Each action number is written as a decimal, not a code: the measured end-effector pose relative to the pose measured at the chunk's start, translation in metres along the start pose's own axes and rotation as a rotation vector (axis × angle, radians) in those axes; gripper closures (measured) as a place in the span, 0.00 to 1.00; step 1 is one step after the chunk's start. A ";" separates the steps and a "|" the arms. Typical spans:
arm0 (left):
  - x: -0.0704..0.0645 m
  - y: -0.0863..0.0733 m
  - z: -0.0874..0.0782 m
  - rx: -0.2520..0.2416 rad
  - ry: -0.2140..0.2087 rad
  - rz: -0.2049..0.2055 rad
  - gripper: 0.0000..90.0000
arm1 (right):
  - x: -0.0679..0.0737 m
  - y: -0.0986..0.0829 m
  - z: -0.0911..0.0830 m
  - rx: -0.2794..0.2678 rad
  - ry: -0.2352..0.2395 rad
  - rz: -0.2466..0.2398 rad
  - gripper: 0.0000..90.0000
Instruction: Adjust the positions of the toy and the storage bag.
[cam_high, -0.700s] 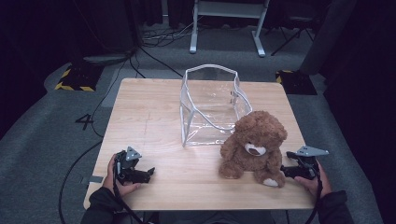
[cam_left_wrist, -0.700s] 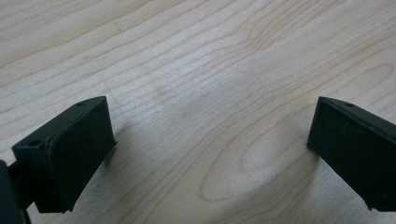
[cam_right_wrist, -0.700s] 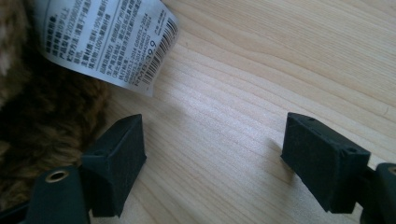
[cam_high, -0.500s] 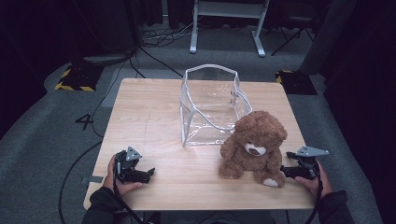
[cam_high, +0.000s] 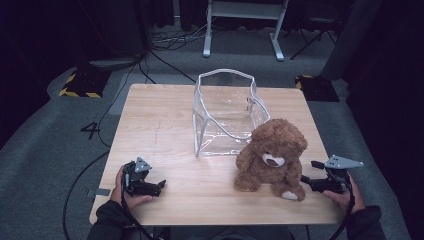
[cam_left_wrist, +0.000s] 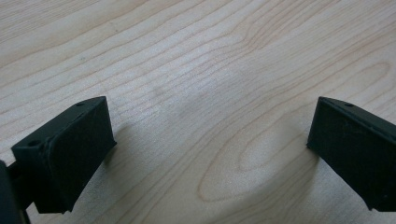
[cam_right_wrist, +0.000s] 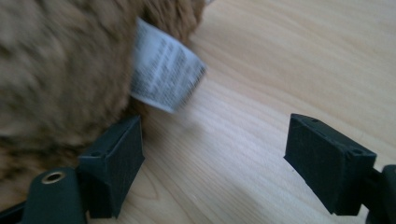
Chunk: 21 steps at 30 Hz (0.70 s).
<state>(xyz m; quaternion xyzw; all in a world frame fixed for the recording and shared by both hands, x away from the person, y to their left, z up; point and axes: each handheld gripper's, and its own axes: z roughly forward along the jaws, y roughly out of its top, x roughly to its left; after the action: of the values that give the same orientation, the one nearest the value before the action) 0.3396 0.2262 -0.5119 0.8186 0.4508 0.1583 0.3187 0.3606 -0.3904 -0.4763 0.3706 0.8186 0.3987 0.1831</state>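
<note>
Now my right tool (cam_high: 306, 180) gapes open beside the teddy bear (cam_high: 272, 157) sitting on the table (cam_high: 165, 125) before the clear bag (cam_high: 225, 107); left tool (cam_high: 159, 185) open, idle. Next: close on plush.

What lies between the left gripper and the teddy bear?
Nothing: in the high view, bare wooden table runs from the left gripper to the teddy bear.

The wooden table (cam_high: 165, 125) carries a clear bag (cam_high: 225, 112) and teddy bear (cam_high: 272, 157).
</note>
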 end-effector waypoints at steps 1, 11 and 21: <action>0.000 0.000 0.000 0.000 0.000 -0.001 0.00 | 0.001 0.002 -0.001 -0.008 0.005 -0.003 0.21; 0.000 0.001 0.000 0.001 0.000 0.005 0.01 | 0.007 0.013 -0.014 -0.033 0.018 -0.048 0.21; 0.000 0.000 0.000 0.001 -0.001 0.002 0.01 | 0.012 0.030 -0.032 -0.105 0.029 -0.053 0.22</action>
<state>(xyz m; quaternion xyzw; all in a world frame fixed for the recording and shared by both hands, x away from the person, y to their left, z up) 0.3397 0.2256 -0.5118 0.8195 0.4498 0.1581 0.3181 0.3472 -0.3855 -0.4328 0.3326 0.8088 0.4414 0.2008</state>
